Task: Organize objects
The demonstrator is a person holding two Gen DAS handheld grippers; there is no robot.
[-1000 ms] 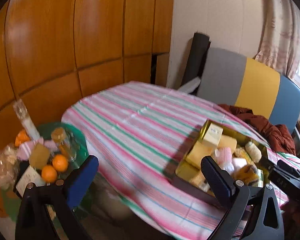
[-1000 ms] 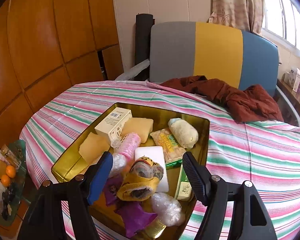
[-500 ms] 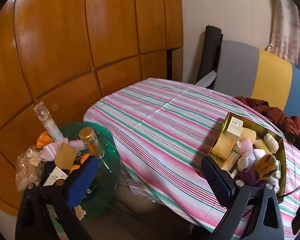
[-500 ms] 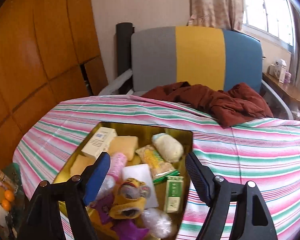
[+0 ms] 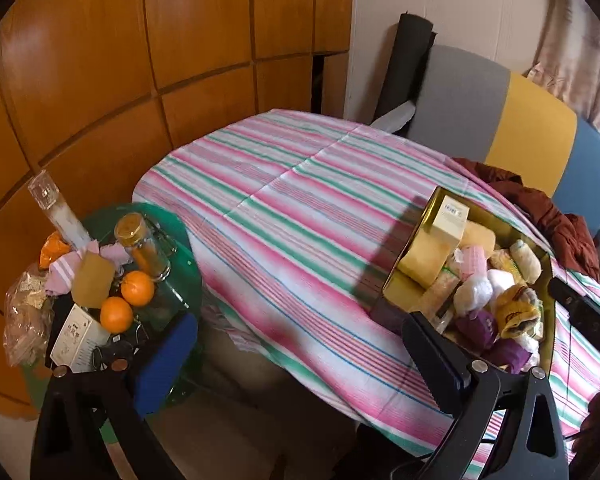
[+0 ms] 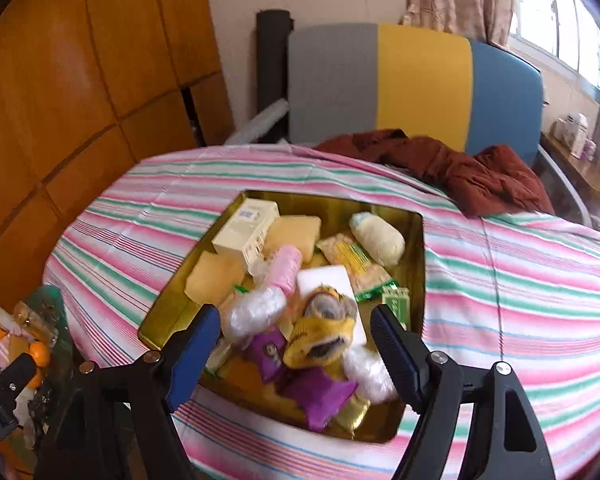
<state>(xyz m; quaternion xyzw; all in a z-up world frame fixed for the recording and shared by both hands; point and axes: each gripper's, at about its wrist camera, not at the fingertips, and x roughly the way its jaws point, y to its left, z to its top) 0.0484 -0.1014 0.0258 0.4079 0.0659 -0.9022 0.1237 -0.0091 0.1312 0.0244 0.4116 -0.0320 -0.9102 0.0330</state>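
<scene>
A gold tin tray [image 6: 417, 264] sits on the striped tablecloth [image 6: 520, 280], full of small items: a cream box [image 6: 246, 229], yellow sponges [image 6: 214, 282], a pink roll [image 6: 286, 266], a white block [image 6: 325, 280], a yellow plush toy [image 6: 320, 340] and purple packets [image 6: 320, 394]. My right gripper [image 6: 296, 344] is open and empty, above the tray's near end. My left gripper [image 5: 300, 354] is open and empty, off the table's near edge; the tray [image 5: 428, 216] lies to its right.
A green glass side table [image 5: 180, 240] at left holds two oranges [image 5: 128, 300], a jar [image 5: 140, 248], a bottle [image 5: 58, 212] and packets. A dark red garment [image 6: 460, 168] lies at the table's far side by a grey, yellow and blue chair [image 6: 420, 80]. Wood panelling stands at left.
Both grippers have pulled back and risen from the table. The left view has swung to show more tablecloth and the side table. Nothing was grasped.
</scene>
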